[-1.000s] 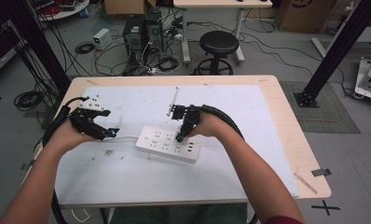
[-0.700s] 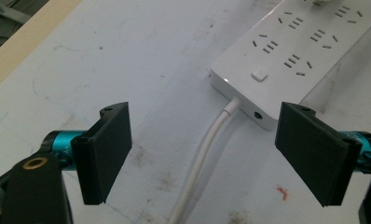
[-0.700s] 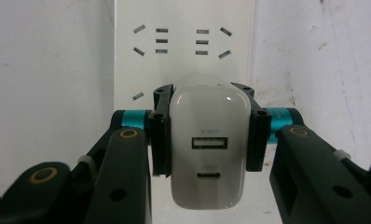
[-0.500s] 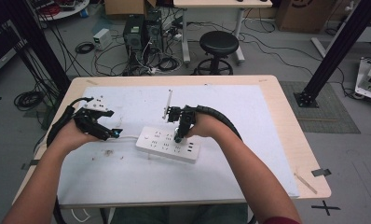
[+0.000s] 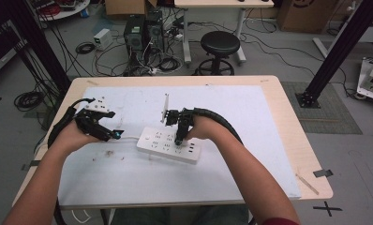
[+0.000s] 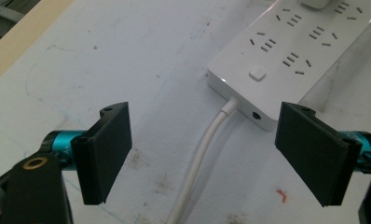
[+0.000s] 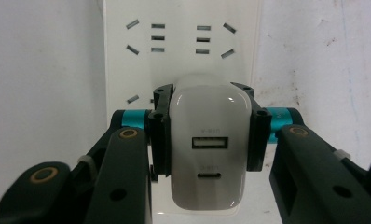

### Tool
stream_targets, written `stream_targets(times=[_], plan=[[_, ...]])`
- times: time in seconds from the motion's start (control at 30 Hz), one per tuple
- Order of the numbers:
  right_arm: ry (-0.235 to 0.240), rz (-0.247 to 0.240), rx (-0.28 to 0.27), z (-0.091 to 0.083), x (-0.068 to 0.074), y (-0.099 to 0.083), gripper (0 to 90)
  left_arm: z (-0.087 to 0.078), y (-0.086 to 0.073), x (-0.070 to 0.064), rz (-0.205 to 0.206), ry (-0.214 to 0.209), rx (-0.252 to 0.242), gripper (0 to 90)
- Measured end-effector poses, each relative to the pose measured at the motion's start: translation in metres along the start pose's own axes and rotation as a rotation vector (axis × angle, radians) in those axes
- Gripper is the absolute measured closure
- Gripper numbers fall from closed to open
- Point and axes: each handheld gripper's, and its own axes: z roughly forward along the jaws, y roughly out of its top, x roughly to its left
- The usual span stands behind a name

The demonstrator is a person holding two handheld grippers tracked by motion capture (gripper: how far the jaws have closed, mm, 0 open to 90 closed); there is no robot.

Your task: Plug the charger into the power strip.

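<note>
The charger (image 7: 208, 156) hides the sockets under it, so its prongs cannot be seen. The power strip (image 6: 295, 51) is cut at the top edge.

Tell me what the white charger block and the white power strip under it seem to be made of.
The white charger block looks like glossy moulded plastic: soft highlights streak its rounded face. The white power strip seems plastic too, smoother and more satin, with crisp moulded slots and a shiny edge. Both are judged by look alone.
</note>
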Motion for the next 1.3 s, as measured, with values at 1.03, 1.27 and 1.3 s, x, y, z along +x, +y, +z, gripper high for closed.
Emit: stream_targets(times=[1.03,1.27,1.3], plan=[[-0.018,0.024,-0.019,0.005,0.003,0.0,62.8,0.002,0.004,-0.002,0.013,-0.001,0.011,18.7],[0.084,0.102,-0.192,-0.013,-0.005,-0.02,36.3,0.001,0.004,0.001,0.002,0.005,-0.001,18.7],[0.094,0.108,-0.211,-0.015,-0.005,-0.023,36.3,0.0,0.004,0.001,0.009,0.006,0.004,18.7]])
